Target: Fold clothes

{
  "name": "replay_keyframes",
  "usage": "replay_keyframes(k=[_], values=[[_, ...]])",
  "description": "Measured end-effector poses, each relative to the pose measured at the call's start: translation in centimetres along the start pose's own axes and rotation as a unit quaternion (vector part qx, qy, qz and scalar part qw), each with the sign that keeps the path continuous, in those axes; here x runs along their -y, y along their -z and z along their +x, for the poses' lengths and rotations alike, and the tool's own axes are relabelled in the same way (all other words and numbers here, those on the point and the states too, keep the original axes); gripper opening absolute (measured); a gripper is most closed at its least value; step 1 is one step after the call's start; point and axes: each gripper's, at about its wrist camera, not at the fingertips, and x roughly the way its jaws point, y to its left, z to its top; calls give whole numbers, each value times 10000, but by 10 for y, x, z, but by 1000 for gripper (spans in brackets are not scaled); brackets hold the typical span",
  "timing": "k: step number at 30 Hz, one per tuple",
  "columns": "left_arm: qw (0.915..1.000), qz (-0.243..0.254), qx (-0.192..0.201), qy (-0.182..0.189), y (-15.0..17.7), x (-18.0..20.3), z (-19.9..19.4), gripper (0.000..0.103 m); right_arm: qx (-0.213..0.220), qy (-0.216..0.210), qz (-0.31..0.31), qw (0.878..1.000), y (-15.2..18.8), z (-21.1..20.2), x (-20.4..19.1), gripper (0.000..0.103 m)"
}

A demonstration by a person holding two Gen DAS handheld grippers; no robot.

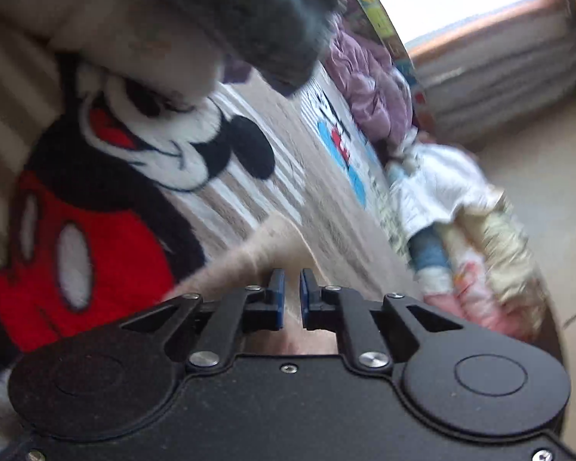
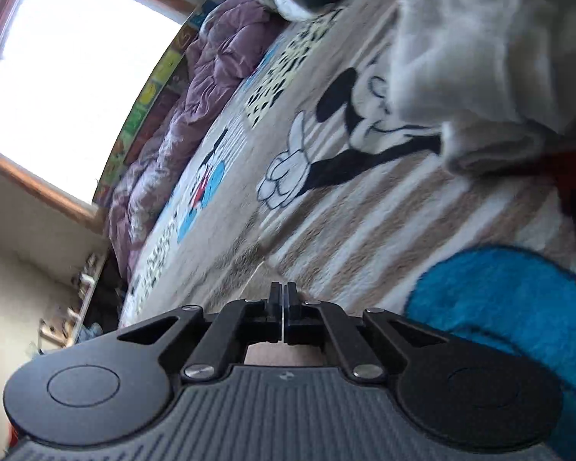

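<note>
The garment in hand is a soft, fuzzy beige knit, a sweater by the look of it (image 1: 249, 257), and a fold of it runs between the narrow-set blue pads of the left gripper (image 1: 292, 288), which appear to pinch it. In the right wrist view more pale fleecy cloth (image 2: 491, 61) hangs at the upper right over the cartoon-mouse blanket (image 2: 364, 207) that covers the bed; whether it is the same garment I cannot tell. The right gripper (image 2: 283, 299) has its jaws pressed together, with nothing plainly visible between them, though a thin edge could be hidden there. Such a knit looks light, limp and stretchy: it should drape and sag rather than hold a line, and the fleecy blanket will probably drag on it. Hems, cuffs or shoulder seams would give the firmest hold. A heap of other clothes (image 1: 441, 192) lies along the bed's far edge beside a purple quilt (image 2: 196, 88).
</note>
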Motion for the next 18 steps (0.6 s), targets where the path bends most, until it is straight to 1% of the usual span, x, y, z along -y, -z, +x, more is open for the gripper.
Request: replay_keyframes(k=[1, 3, 4, 5, 6, 7, 8, 9, 10, 11, 13, 14, 15, 16, 17, 18], values=[[9999, -144, 65, 17, -3, -5, -3, 9, 32, -38, 168, 9998, -1, 0, 6, 0], [9990, -370, 259, -59, -6, -12, -8, 9, 34, -49, 168, 9998, 0, 3, 8, 0], [9985, -454, 315, -19, -8, -13, -10, 9, 46, -40, 132, 9999, 1, 3, 7, 0], [9986, -431, 305, 2, -8, -9, -12, 10, 77, -9, 44, 10000, 3, 3, 3, 0], [9989, -319, 329, 23, -7, 0, -14, 15, 108, 22, -45, 9999, 4, 3, 0, 3], [9992, -197, 358, 45, -7, 8, -17, 25, 133, 21, -173, 9998, 6, 2, -6, 8], [9992, -76, 388, 67, -6, 17, -19, 32, 150, -27, -361, 9992, 7, 0, -15, 12], [9992, -73, 366, 162, -5, 22, -20, 45, 167, -76, -549, 9983, 8, -3, -25, 20], [9992, -49, 297, 245, -3, 25, -16, 47, 184, -124, -736, 9970, 10, -5, -34, 27], [9992, -20, 222, 325, -1, 29, -11, 47, 116, -237, -889, 9957, 13, -5, -42, 30], [9988, 37, 73, 485, 4, 35, -3, 48, -269, -656, -1091, 9915, 24, 3, -56, 30], [9995, 30, 91, 305, 5, 30, 3, 48, -436, -813, -1128, 9893, 30, 9, -61, 30], [9999, 19, 121, 93, 6, 25, 9, 42, -505, -755, -1044, 9904, 34, 15, -59, 30], [9998, 7, 152, -120, 7, 20, 14, 17, -488, -490, -917, 9934, 34, 20, -53, 28], [9993, -154, 156, -297, 6, 11, 16, 6, -426, -290, -703, 9962, 33, 23, -43, 18], [9990, -352, 135, -252, 3, 5, 14, 4, -331, -240, -320, 9987, 29, 22, -29, 0]])
